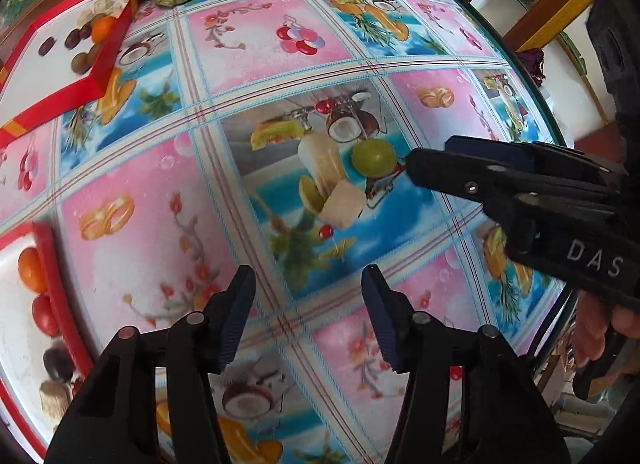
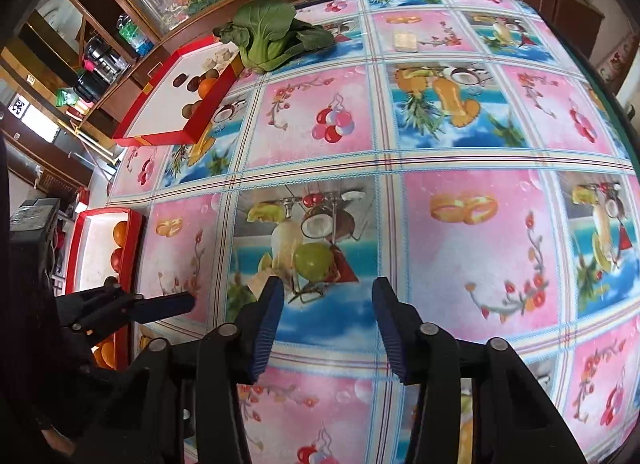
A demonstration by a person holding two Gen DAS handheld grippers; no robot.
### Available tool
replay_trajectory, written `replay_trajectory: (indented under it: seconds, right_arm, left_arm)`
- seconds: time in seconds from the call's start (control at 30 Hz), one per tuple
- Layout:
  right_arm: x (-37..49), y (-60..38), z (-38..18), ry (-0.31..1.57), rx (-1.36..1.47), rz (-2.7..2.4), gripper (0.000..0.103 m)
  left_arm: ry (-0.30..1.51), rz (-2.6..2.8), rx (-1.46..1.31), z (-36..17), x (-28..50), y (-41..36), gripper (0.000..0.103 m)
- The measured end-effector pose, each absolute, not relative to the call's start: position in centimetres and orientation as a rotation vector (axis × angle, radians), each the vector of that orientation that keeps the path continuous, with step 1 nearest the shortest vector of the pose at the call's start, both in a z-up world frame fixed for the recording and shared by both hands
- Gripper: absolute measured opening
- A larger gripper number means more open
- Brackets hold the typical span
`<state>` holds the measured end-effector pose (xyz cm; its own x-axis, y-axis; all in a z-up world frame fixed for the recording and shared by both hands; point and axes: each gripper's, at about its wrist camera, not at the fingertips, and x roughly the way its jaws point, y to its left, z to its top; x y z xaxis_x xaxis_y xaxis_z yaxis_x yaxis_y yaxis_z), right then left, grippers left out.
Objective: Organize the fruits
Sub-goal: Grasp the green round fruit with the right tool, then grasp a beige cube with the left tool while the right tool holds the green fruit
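Most fruit already lies in the two red trays, while one green fruit, perhaps a grape, remains loose mid-counter just ahead of the right gripper, both grippers' jaws apart and empty.

Grape on desk middle, just ahead of my right hand-held gripper. Far box at far left corner, bok choy beside it. Near box at left edge, oranges inside.

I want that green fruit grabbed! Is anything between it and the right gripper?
No: only bare patterned tablecloth lies between the green fruit and the right gripper, seen in the right wrist view.
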<state>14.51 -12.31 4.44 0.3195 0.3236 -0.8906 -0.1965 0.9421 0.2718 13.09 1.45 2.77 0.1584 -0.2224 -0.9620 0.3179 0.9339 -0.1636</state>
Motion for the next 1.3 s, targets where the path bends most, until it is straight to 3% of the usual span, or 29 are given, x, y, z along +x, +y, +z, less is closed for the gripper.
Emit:
replay_trajectory:
  seconds: [0.27, 0.43, 0.7, 0.77, 0.87, 1.3]
  right_arm:
    - [16.8, -11.0, 2.4, 1.258, 0.161, 0.375, 0.042]
    - [17.6, -10.3, 1.3, 1.289, 0.134, 0.377, 0.030]
    - [17.2, -11.9, 1.4, 1.271, 0.138, 0.350, 0.029]
    - [17.1, -12.8, 1.6, 1.269, 0.149, 0.335, 0.029]
    - [16.8, -13.8, 1.7, 1.266, 0.158, 0.316, 0.029]
    - [13.1, -13.3, 2.8, 1.234, 0.136, 0.367, 0.029]
  left_arm:
    - [1.358, -0.398, 0.079, 2.1, 14.5, 0.6, 0.051]
    - [1.361, -0.407, 0.072, 1.9, 14.7, 0.5, 0.051]
    - [1.363, -0.449, 0.107, 1.7, 15.7, -1.4, 0.051]
    - [1.364, -0.461, 0.114, 1.5, 16.0, -2.0, 0.045]
    - [1.358, -0.453, 0.129, 1.6, 16.3, -2.4, 0.022]
    - [1.381, -0.438, 0.057, 2.3, 12.6, 0.8, 0.021]
